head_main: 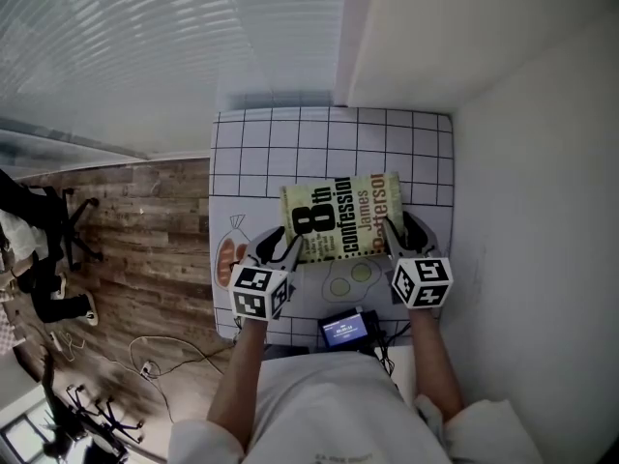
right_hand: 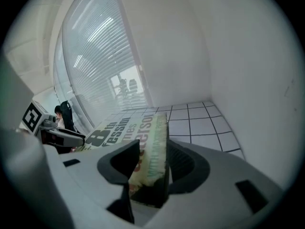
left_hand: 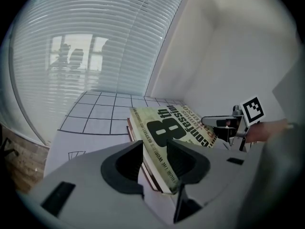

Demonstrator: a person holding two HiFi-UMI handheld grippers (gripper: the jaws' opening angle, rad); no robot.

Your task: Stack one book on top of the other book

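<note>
Wood floor (head_main: 145,230) with a black chair (head_main: 70,222) lies left of the left gripper (head_main: 274,249), a window with blinds (head_main: 145,46) ahead. A white wall (head_main: 522,162) stands beside the right gripper (head_main: 404,232).

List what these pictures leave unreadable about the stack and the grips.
The lower book: the head view hides it under the 8th Confession book; the left gripper view shows only its reddish edge.
The left gripper and right gripper: the book's ends sit between their jaws; whether they press is unclear.
The small screen, head view: text too small.
</note>
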